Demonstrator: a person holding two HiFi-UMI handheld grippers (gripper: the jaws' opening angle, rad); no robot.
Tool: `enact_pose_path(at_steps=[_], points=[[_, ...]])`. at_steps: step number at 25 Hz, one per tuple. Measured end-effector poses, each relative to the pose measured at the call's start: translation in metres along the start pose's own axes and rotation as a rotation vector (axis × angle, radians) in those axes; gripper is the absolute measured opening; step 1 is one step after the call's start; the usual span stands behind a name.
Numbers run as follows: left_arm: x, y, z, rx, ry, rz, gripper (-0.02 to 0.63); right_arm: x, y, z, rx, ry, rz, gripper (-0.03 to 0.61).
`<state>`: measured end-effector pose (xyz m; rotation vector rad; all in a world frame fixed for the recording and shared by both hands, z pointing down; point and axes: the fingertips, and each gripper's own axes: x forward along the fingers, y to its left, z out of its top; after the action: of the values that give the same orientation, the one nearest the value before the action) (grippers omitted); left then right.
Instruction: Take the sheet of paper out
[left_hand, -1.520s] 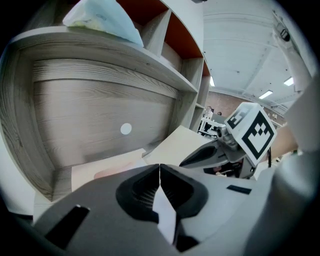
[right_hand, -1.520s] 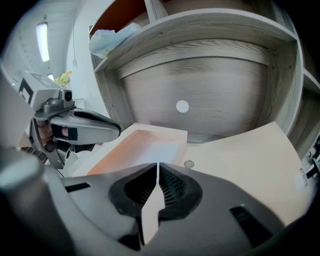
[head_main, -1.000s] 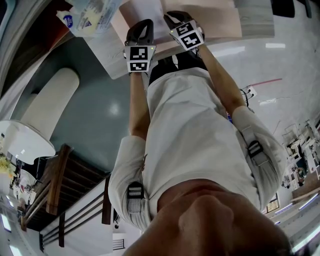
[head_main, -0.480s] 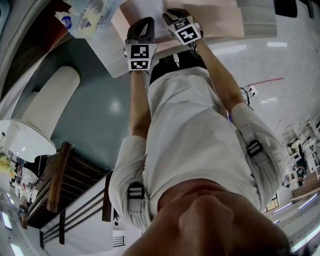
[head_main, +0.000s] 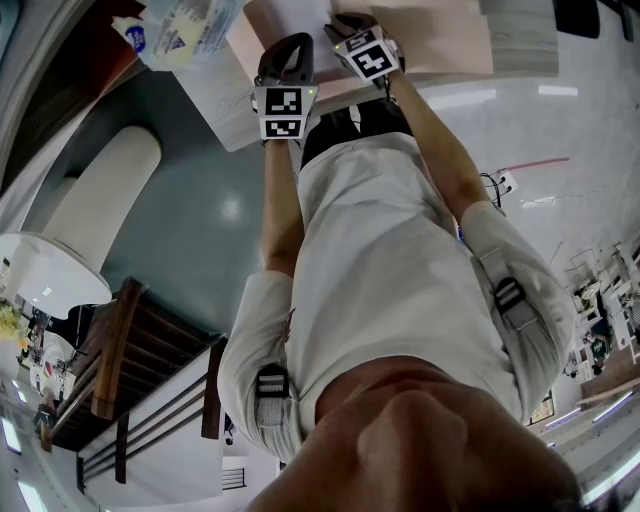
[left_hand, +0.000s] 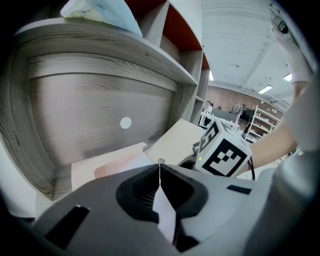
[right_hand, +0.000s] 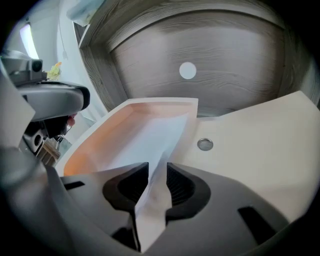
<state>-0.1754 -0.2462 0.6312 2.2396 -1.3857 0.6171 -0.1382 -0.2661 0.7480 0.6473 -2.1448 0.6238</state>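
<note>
Left gripper (left_hand: 160, 165): jaws together at the tips, pinching a thin white sheet (left_hand: 166, 215).
Pink folder (left_hand: 117, 162): flat on the desk (left_hand: 59, 176), near its back edge.
Marker cube (left_hand: 226, 156): just right of the jaws.
Bag (left_hand: 100, 12): on top of the shelf (left_hand: 100, 45).

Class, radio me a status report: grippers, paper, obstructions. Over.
Right gripper, jaws just opening, sheet between them, partly inside peach folder. Left gripper shut on thin white edge, folder's or sheet's unclear. Nothing in the way.
</note>
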Motion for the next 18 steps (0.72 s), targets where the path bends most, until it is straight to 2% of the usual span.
enact_pose_path(at_steps=[9,18], points=[[-0.003,0.002,-0.002,0.0,0.002,0.002,0.023,0.01,-0.004,-0.004,-0.008,0.034,-0.015,0.105],[-0.001,-0.001,0.001,0.007,0.002,-0.007,0.023,0.006,-0.015,-0.001,0.007,0.016,-0.066,0.025]])
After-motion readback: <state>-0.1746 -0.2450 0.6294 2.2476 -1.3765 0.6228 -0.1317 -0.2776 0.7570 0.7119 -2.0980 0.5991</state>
